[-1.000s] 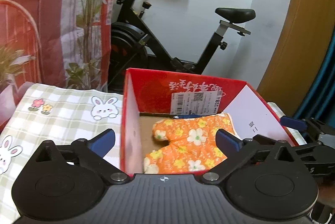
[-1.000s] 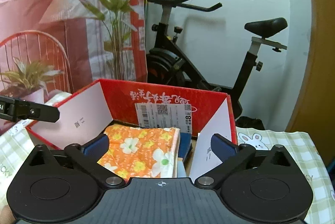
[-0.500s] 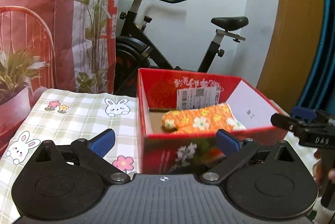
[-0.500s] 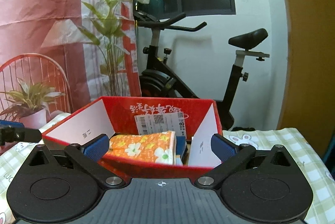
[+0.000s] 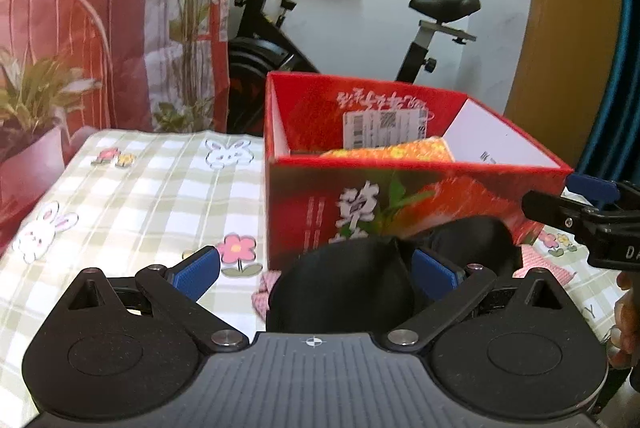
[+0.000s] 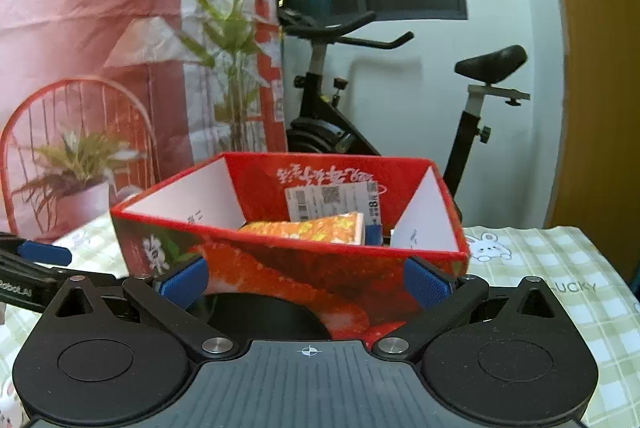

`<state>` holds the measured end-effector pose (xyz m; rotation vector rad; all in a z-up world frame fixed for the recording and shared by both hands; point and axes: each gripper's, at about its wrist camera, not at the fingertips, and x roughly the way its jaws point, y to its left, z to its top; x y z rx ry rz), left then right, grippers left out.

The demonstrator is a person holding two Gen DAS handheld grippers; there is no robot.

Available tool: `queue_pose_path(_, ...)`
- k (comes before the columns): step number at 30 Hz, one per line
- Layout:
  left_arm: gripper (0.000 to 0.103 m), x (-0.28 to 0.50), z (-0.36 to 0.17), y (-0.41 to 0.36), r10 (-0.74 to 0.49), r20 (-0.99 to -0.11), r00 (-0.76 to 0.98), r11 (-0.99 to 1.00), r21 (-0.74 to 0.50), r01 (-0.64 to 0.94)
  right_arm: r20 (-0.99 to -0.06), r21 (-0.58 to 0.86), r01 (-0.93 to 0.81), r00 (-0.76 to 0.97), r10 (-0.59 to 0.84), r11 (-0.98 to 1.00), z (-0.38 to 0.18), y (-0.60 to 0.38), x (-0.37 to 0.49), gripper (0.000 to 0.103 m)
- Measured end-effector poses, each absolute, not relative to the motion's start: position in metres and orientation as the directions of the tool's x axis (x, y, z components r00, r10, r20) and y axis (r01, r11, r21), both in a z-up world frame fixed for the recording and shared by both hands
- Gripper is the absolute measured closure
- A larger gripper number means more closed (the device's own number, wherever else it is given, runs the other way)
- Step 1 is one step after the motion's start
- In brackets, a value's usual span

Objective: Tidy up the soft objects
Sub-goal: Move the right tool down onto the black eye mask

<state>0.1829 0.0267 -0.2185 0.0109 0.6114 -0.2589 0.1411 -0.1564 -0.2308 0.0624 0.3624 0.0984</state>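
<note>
A red cardboard box [image 5: 360, 203] stands open on the checked tablecloth and holds a folded orange floral cloth [image 5: 392, 151], also seen as the orange cloth [image 6: 308, 230] inside the box [image 6: 280, 276]. In front of the box lies a black soft item [image 5: 344, 292] on a pink checked cloth [image 5: 540, 268]. My left gripper [image 5: 316, 272] is open, low over the black item. My right gripper [image 6: 305, 284] is open, close to the box's front wall, with the black item [image 6: 260, 316] just below it. Each gripper shows in the other's view: the right gripper [image 5: 580, 211] and the left gripper [image 6: 36, 268].
The tablecloth [image 5: 140, 195] with rabbit and flower prints spreads to the left of the box. An exercise bike [image 5: 280, 39] stands behind the table, with potted plants [image 5: 32, 107] and a red-and-white curtain at left. A hand [image 5: 628, 308] holds the right gripper.
Both grippers have drawn back from above the box and dropped low in front of it. The black item and pink cloth have come into view. The orange cloth stays in the box.
</note>
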Motion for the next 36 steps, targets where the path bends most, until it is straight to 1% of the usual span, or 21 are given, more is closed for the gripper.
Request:
queue_pose_path(4,0.0,0.176,-0.227,0.027,-0.231,-0.568,0.79,0.971,-0.081,0.225,-0.384,0.025,-0.069,0.921,0.073,0.997,-0.244,-0.149,0.138,0.0)
queue_pose_path(7,0.002,0.17,-0.233,0.026,-0.241,-0.567,0.788,0.969,-0.089,0.232,-0.403,0.018,-0.068,0.913,0.07,0.998,-0.251,-0.147,0.137,0.001)
queue_pose_path(9,0.007,0.169,-0.235,0.026,-0.239,-0.565,0.79,0.969,-0.086,0.232,-0.429,0.015,-0.094,0.899,0.091,0.995,-0.254,-0.145,0.14,0.008)
queue_pose_path(10,0.012,0.17,-0.236,0.027,-0.238,-0.565,0.79,0.97,-0.09,0.227,-0.442,0.015,-0.099,0.892,0.096,0.995,-0.256,-0.145,0.142,0.011)
queue_pose_path(11,0.016,0.17,-0.236,0.028,-0.236,-0.565,0.79,0.97,-0.096,0.222,-0.453,0.017,-0.102,0.886,0.099,0.995,-0.257,-0.145,0.144,0.019)
queue_pose_path(12,0.018,0.17,-0.237,0.03,-0.239,-0.564,0.79,0.97,-0.106,0.217,-0.464,0.021,-0.104,0.88,0.102,0.994,-0.259,-0.146,0.146,0.026)
queue_pose_path(14,0.023,0.17,-0.238,0.033,-0.244,-0.562,0.79,0.969,-0.119,0.215,-0.486,0.035,-0.113,0.867,0.116,0.993,-0.263,-0.148,0.149,0.031)
queue_pose_path(18,0.026,0.17,-0.24,0.036,-0.246,-0.559,0.792,0.969,-0.132,0.208,-0.518,0.077,-0.134,0.841,0.154,0.988,-0.268,-0.153,0.153,0.039)
queue_pose_path(32,0.028,0.176,-0.25,0.042,-0.271,-0.575,0.772,0.962,-0.192,0.195,-0.578,0.237,-0.097,0.786,0.221,0.967,-0.28,-0.178,0.17,0.04)
queue_pose_path(36,0.028,0.182,-0.257,0.043,-0.284,-0.591,0.755,0.957,-0.22,0.189,-0.582,0.247,-0.098,0.78,0.228,0.964,-0.281,-0.18,0.172,0.041)
